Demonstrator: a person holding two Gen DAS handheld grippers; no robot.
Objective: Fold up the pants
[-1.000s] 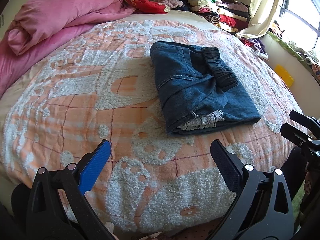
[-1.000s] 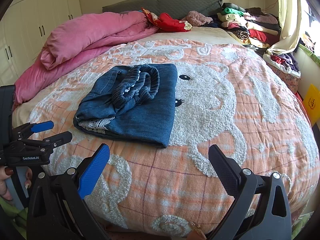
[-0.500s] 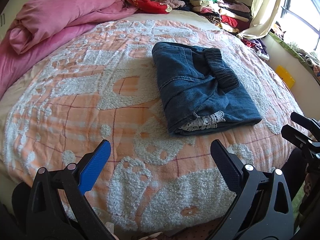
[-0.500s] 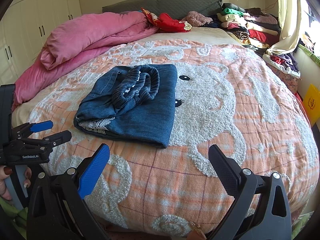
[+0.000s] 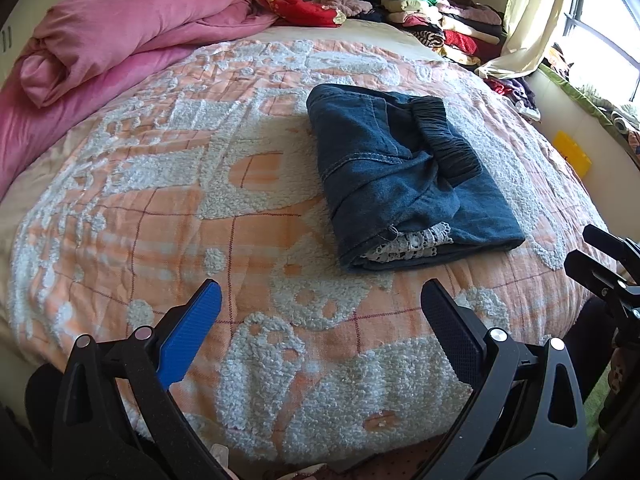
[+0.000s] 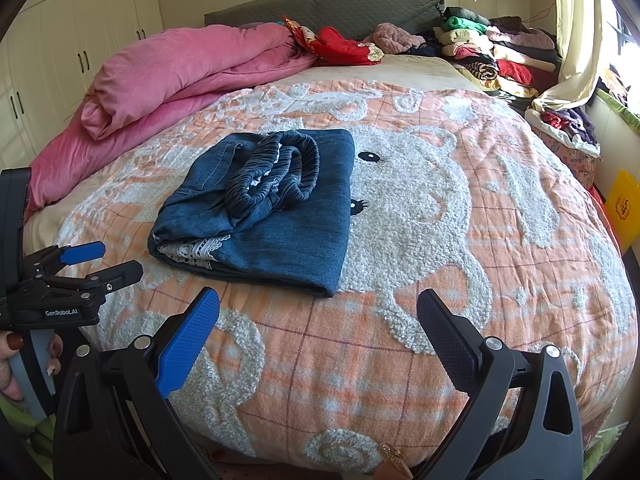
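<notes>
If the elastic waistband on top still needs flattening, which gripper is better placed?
Probably the right gripper: the folded blue denim pants lie nearly straight ahead of it, while they sit off to the right of the left gripper. Both are open and empty.

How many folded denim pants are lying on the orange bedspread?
1. The folded dark blue denim pants lie near the middle of the orange checked bedspread, beyond both open tongs. The clothes pile by the headboard may hide more.
</notes>
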